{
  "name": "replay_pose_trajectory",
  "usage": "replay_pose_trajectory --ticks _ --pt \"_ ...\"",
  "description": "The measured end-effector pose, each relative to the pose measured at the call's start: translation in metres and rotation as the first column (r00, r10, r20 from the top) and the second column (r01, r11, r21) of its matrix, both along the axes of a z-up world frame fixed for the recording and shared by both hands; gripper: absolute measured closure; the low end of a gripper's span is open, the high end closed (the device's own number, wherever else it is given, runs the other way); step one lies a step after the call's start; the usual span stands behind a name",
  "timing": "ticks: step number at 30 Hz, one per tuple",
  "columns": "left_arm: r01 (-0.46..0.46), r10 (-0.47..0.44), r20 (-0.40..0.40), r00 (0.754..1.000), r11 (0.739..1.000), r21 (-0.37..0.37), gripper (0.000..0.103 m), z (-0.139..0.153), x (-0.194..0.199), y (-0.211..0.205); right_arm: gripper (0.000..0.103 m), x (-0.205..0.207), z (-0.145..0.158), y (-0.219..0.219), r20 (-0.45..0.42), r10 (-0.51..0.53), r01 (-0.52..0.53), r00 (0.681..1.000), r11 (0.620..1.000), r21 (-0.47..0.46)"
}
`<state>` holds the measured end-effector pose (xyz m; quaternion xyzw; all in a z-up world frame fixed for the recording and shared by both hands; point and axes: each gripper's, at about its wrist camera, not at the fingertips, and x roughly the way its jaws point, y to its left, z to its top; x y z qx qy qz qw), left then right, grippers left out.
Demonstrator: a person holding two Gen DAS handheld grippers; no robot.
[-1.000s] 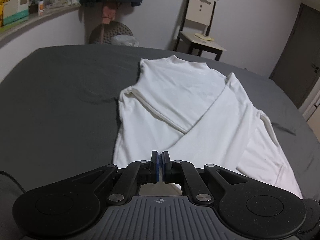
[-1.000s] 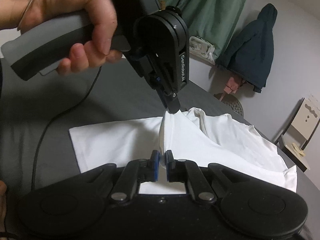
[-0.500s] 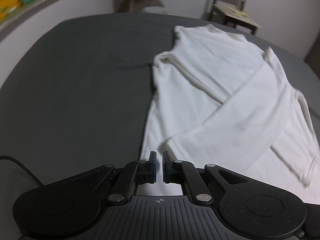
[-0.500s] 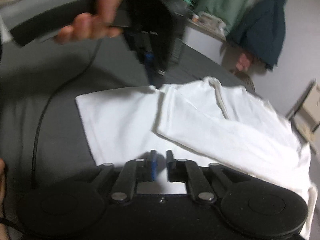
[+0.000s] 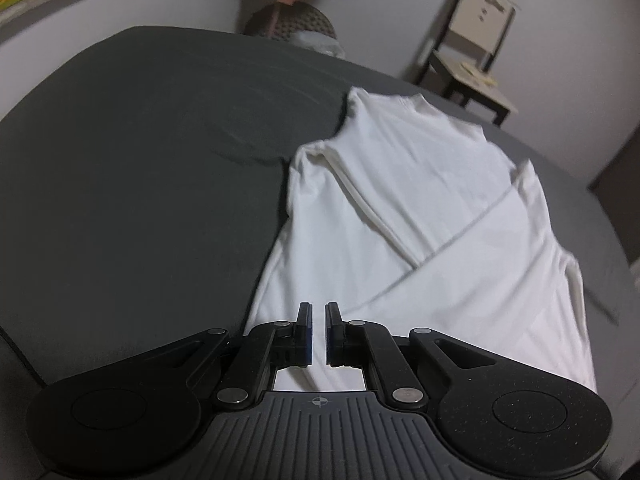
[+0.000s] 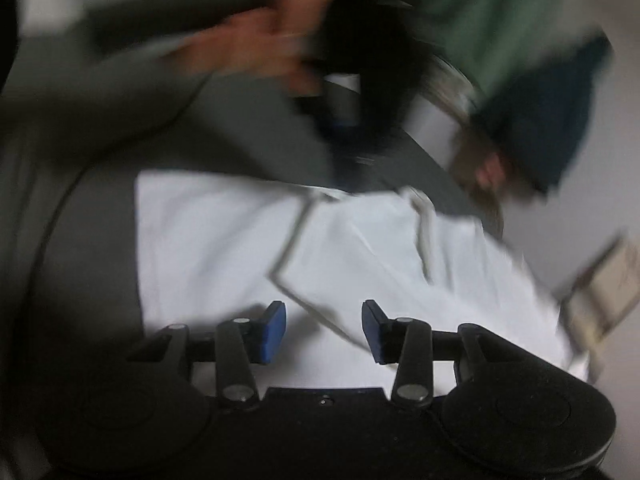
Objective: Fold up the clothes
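Left wrist view has the white long-sleeved top [image 5: 420, 216] lying flat on the dark grey bed sheet [image 5: 140, 180], stretching ahead and to the right of the left gripper [image 5: 316, 334], with 2 sleeves folded diagonally across its body so that they cross just ahead of the fingertips. The near hem passes under the left gripper, whose 2 blue-padded fingers stand a narrow gap apart with nothing between them, only white cloth showing below. Far ahead and to the right a wooden chair [image 5: 476, 48] stands against the pale wall, and straight ahead beyond the bed's far edge sits a round woven basket [image 5: 292, 26]. Right wrist view is heavily blurred: the same top [image 6: 360, 256] spreads ahead of the right gripper [image 6: 324, 332], whose blue pads [image 6: 273, 332] are spread wide and empty above the cloth. Up and to the left a person's hand [image 6: 248, 44] grips a dark, smeared shape that I cannot make out. A green garment [image 6: 492, 20] and a dark blue jacket [image 6: 548, 120] hang on the wall ahead to the right.
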<state>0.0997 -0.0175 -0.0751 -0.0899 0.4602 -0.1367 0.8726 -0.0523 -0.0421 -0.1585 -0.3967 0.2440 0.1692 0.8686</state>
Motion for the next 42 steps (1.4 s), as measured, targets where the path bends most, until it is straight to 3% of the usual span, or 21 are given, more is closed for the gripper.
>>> replay_pose_trajectory --ticks 4,7,15,19,24,26,29,31,32,34,36,38,42 --pt "-0.052 0.052 -0.005 0.999 0.995 -0.080 0.099 -0.002 0.005 0.009 0.068 0.008 -0.014 0.019 0.061 0.032 -0.026 0.998 0.996 -0.091" --pt "-0.056 0.056 -0.002 0.998 0.993 -0.101 0.099 -0.003 0.009 0.009 0.097 0.017 -0.015 0.024 0.036 0.023 -0.021 0.999 0.998 -0.067" --pt "0.015 -0.017 -0.009 1.000 0.983 -0.182 0.099 -0.004 0.013 -0.002 0.096 0.014 0.019 0.005 -0.078 0.008 0.006 0.997 0.985 0.173" --pt "0.071 -0.077 -0.027 0.997 0.984 -0.166 0.099 -0.011 0.015 -0.021 0.087 0.028 0.017 -0.010 -0.163 -0.035 0.073 0.986 0.970 0.232" --pt "0.098 -0.100 -0.009 0.995 0.986 -0.134 0.099 -0.015 0.009 -0.038 0.052 0.024 0.049 -0.058 -0.194 -0.066 0.143 0.979 0.898 0.417" --pt "0.098 -0.096 0.020 0.995 0.983 -0.157 0.099 -0.014 0.005 -0.043 0.048 0.028 0.064 -0.105 -0.198 -0.188 0.263 0.962 0.835 0.483" --pt "0.107 -0.099 0.053 0.994 0.978 -0.179 0.099 -0.014 0.001 -0.054 0.047 0.043 0.078 -0.196 -0.250 -0.441 0.499 0.862 0.658 0.564" --pt "0.143 -0.136 0.053 0.989 0.979 -0.146 0.099 -0.022 0.000 -0.069 0.047 0.057 0.076 -0.255 -0.321 -0.562 0.622 0.762 0.498 0.604" --pt "0.153 -0.147 0.050 0.988 0.980 -0.126 0.099 -0.026 -0.001 -0.073 0.047 0.064 0.071 -0.287 -0.372 -0.596 0.662 0.712 0.395 0.637" --pt "0.168 -0.166 0.036 0.986 0.982 -0.090 0.099 -0.033 -0.001 -0.081 0.047 0.073 0.059 -0.334 -0.483 -0.581 0.691 0.655 0.204 0.693" --pt "0.171 -0.170 0.021 0.985 0.982 -0.078 0.099 -0.039 -0.001 -0.082 0.046 0.081 0.044 -0.370 -0.577 -0.523 0.689 0.627 0.027 0.724" --pt "0.168 -0.169 -0.003 0.986 0.984 -0.066 0.099 -0.045 -0.001 -0.082 0.045 0.090 0.031 -0.390 -0.622 -0.485 0.680 0.615 -0.074 0.730" --pt "0.160 -0.161 -0.005 0.987 0.985 -0.065 0.099 -0.048 -0.001 -0.080 0.040 0.097 0.008 -0.395 -0.671 -0.405 0.672 0.621 -0.166 0.722"
